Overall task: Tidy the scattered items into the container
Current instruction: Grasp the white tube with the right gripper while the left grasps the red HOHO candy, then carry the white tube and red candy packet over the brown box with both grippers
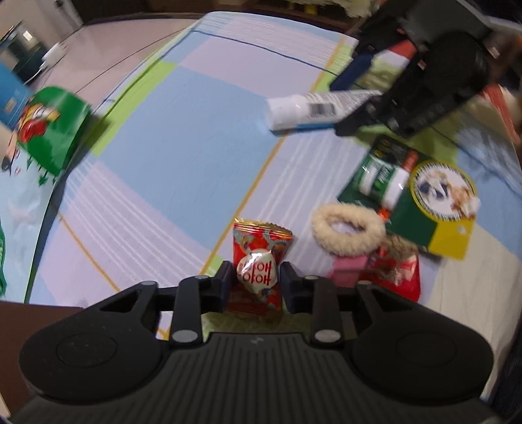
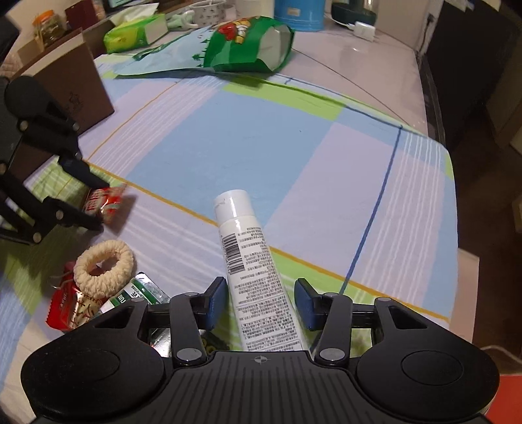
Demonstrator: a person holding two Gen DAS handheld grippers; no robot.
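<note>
My left gripper [image 1: 257, 277] is shut on a red snack packet [image 1: 261, 241], which stands between its fingers above the checked cloth. The right wrist view shows the same gripper [image 2: 98, 205] at the left, with the packet [image 2: 109, 199] casting a shadow. My right gripper [image 2: 260, 293] is shut on a white tube [image 2: 241, 234] that points forward, cap away from me. From the left wrist view, that gripper [image 1: 336, 109] and the tube [image 1: 303, 109] are at the upper right. A green printed bag [image 2: 248, 45] lies on its side at the far end, mouth open.
A cream hair tie [image 2: 98, 290] lies on another red packet [image 2: 65, 310], beside a green carded pack [image 1: 424, 215]. A brown box [image 2: 71, 84] stands at the left. A green tissue pack [image 2: 133, 32] and a blue tin [image 2: 298, 13] are behind the bag.
</note>
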